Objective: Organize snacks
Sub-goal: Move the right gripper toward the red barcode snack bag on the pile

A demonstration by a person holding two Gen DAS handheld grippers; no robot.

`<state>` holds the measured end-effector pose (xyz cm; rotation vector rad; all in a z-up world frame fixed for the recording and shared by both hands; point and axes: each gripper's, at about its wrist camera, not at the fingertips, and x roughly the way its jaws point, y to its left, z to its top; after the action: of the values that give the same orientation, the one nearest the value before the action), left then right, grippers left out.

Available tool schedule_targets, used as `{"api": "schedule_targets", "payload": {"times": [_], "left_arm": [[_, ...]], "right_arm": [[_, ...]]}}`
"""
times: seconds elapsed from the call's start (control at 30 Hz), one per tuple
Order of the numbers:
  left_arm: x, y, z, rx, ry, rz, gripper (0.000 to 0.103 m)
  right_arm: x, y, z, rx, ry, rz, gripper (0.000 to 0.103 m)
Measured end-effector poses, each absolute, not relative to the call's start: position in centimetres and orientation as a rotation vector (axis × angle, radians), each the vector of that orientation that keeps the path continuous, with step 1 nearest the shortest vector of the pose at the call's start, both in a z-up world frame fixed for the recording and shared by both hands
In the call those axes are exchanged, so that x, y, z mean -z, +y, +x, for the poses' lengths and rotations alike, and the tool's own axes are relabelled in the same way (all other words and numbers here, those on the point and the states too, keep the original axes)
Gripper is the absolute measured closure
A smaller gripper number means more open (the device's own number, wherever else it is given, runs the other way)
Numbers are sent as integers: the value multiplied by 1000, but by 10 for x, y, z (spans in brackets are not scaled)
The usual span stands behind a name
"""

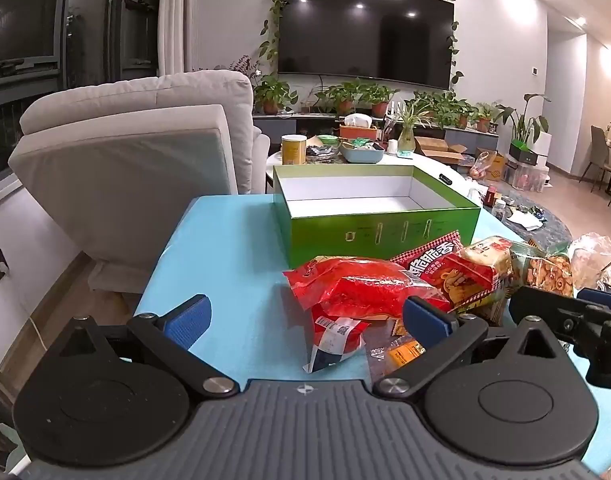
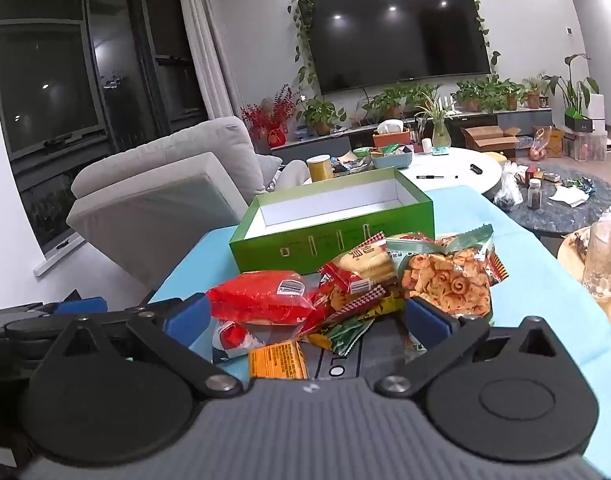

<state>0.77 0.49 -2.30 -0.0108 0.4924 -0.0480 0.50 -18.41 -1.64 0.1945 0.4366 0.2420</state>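
An open green box (image 1: 379, 236) with a white, empty inside stands on the blue table; it also shows in the right wrist view (image 2: 333, 236). A pile of snack packets lies in front of it: a red bag (image 1: 357, 288) (image 2: 261, 296), a packet of biscuits (image 1: 487, 260) (image 2: 361, 266), and a clear bag of curly orange snacks (image 2: 449, 280) (image 1: 547, 272). My left gripper (image 1: 305, 320) is open and empty, just in front of the red bag. My right gripper (image 2: 305, 318) is open and empty, its blue fingers either side of the pile's near edge.
The blue table (image 1: 225, 264) ends at its left edge, with a grey armchair (image 1: 137, 152) beyond. A white round table (image 2: 449, 168) with a yellow can and dishes stands behind the box. A dark low table (image 2: 565, 200) and a plastic bag (image 2: 605, 256) lie right.
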Motion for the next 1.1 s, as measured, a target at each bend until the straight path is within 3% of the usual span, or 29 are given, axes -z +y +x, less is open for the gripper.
{"api": "schedule_targets", "payload": {"times": [1.1], "left_arm": [[29,5,19,40,517,11,0]], "right_arm": [[14,-181,18,-298,471,239,17]]}}
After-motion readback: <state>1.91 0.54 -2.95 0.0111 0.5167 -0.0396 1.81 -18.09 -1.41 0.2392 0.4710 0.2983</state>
